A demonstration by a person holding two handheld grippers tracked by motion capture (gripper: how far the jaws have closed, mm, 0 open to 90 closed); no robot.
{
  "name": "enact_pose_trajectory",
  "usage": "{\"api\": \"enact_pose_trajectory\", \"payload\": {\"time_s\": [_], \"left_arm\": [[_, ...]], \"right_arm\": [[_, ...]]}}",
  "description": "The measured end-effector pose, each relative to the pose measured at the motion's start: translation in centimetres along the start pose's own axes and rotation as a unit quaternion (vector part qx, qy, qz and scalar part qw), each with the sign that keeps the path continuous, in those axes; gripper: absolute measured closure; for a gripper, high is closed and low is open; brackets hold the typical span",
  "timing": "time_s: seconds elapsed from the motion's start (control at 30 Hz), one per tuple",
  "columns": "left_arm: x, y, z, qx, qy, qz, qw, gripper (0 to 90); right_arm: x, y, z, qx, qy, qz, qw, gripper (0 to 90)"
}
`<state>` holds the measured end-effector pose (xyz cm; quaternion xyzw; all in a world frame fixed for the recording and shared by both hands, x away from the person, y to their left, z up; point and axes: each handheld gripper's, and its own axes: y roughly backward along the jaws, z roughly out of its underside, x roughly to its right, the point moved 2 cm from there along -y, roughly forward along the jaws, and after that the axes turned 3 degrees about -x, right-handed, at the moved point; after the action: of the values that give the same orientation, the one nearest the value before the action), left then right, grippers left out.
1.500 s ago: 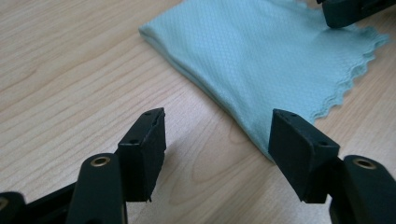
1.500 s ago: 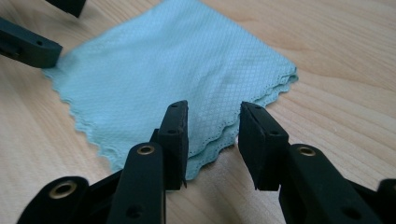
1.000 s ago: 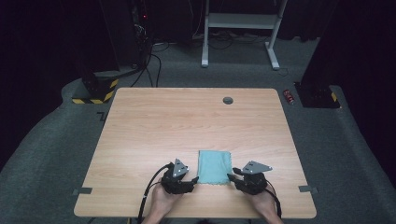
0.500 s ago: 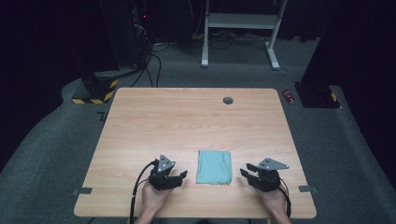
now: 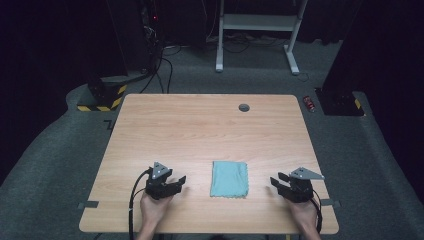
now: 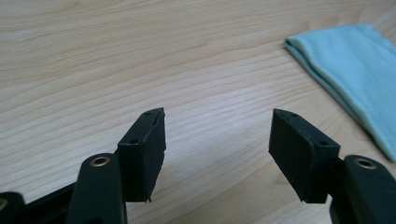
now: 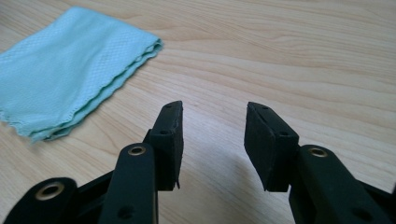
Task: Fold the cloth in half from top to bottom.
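A folded light-blue cloth (image 5: 229, 178) lies flat near the front of the wooden table (image 5: 210, 130). My left gripper (image 5: 179, 183) rests to the left of it, open, with bare wood between its jaws; in its own view the cloth (image 6: 355, 65) sits at the upper right and the left gripper (image 6: 217, 135) is clear of it. My right gripper (image 5: 276, 181) is to the right of the cloth, open, and its jaws have just been opening with nothing between them. In the right gripper view the cloth (image 7: 70, 70) lies at the upper left of the right gripper (image 7: 212, 133).
A small dark round grommet (image 5: 244, 107) sits near the table's far edge. Beyond the table stand a white desk frame (image 5: 260, 30), black cabinets and floor cables (image 5: 160, 65). A small red object (image 5: 310, 103) lies on the carpet at the right.
Both hands have drawn apart from the cloth, the left gripper going left and the right gripper going right. The cloth stays flat where it was.
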<state>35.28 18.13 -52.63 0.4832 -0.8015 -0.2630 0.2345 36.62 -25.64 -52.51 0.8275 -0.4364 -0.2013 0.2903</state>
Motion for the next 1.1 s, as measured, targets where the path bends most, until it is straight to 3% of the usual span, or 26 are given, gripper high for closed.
{"api": "enact_pose_trajectory", "payload": {"time_s": [0.2,0.53,0.73,0.83,1.1], "left_arm": [[-1.3,-0.2,0.3,-0.008,0.013,-0.02,0.9997,36.8],[-2.5,-0.4,0.3,-0.012,0.019,-0.044,0.9988,36.8],[-2.8,-0.4,0.1,-0.012,0.02,-0.057,0.9981,36.7],[-2.6,-0.6,0.0,-0.014,0.008,-0.069,0.9975,36.6],[-2.6,-1.2,0.4,-0.017,0.01,-0.069,0.9974,36.3]], "right_arm": [[1.0,0.2,0.2,-0.009,-0.015,0.012,0.9998,55.8],[2.2,0.4,0.6,-0.015,-0.028,0.031,0.999,54.8],[2.7,0.3,0.6,-0.019,-0.031,0.04,0.9985,54.5],[3.0,0.2,0.7,-0.022,-0.034,0.044,0.9982,54.2],[3.4,0.0,0.9,-0.027,-0.034,0.048,0.9979,53.0]]}}
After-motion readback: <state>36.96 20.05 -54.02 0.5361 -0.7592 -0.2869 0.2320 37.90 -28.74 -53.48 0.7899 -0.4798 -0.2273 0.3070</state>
